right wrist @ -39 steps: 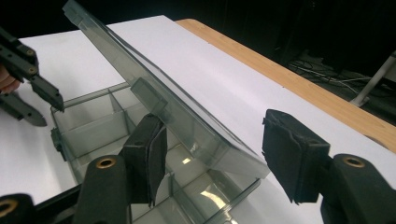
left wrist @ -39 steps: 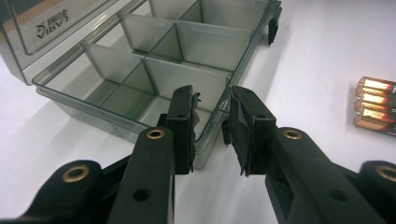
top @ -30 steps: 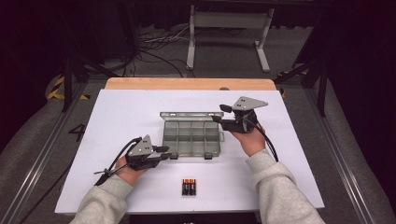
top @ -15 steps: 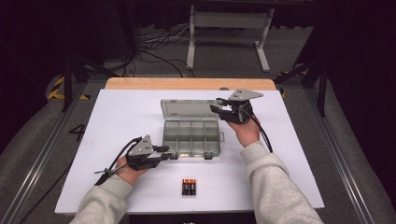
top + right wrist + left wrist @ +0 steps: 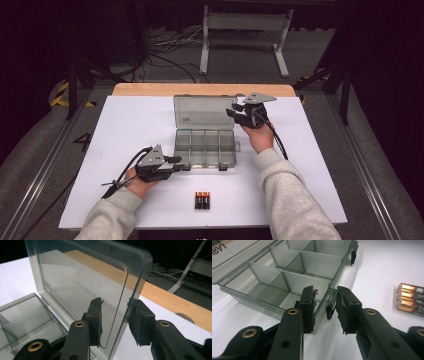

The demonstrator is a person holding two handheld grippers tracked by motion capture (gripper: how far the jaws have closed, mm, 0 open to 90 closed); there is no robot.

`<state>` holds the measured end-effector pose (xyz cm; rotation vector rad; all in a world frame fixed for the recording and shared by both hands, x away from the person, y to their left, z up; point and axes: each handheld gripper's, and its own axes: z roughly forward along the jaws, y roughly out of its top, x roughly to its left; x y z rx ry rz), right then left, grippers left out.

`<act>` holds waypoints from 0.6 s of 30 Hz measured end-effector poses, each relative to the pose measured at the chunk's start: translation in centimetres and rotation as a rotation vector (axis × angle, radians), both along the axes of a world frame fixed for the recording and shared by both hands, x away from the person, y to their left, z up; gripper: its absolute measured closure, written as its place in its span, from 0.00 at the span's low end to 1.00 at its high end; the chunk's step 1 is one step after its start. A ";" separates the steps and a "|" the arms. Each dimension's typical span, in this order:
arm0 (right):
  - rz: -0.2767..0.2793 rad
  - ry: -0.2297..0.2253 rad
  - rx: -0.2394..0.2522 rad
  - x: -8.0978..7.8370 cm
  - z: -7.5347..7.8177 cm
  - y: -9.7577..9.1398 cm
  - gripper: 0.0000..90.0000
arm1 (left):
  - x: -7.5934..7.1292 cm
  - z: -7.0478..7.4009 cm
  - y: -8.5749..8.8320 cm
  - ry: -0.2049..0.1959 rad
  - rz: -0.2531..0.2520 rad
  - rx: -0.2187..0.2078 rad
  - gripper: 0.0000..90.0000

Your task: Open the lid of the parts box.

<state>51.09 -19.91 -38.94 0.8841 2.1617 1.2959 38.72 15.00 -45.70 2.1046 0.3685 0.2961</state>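
While the lid (image 5: 204,112) stands nearly upright off the back edge of the box (image 5: 206,148), my right gripper (image 5: 238,113) sits at its right edge with the panel edge between the jaws. They've just been closing around it, but the right gripper view shows a gap on both sides of the panel, so no contact yet; I'd call them part open, not gripping.

Left gripper (image 5: 325,311) is at the box's near-left front corner, jaws straddling the front wall by the latch (image 5: 328,312). Pads look close to the wall but not clearly pressing; I can't tell if it's clamped.

Key relation: the lid's long axis runs left-right along the hinge, and its free right edge lies straight ahead between the right pads. The right hand is the nearer one to the lid, the left only steadies the base.

3 batteries (image 5: 202,200) lie near the front table edge, apart from the box, closer to the left hand.
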 end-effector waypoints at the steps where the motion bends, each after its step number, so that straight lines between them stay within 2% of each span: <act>1: -0.003 0.005 -0.001 0.1 -0.2 0.0 0.71 | 0.0 0.0 0.0 0.002 -0.002 -0.001 0.75; 8: -0.011 0.040 0.009 0.8 -1.1 0.0 0.69 | 0.0 -0.1 -0.1 0.003 0.001 0.000 0.75; 16: -0.012 0.062 -0.024 1.3 -2.3 0.6 0.58 | 0.0 -0.1 -0.2 0.004 0.001 -0.002 0.75; 18: -0.012 0.071 -0.020 1.4 -2.6 0.7 0.55 | 0.0 -0.1 -0.2 0.003 0.002 -0.001 0.75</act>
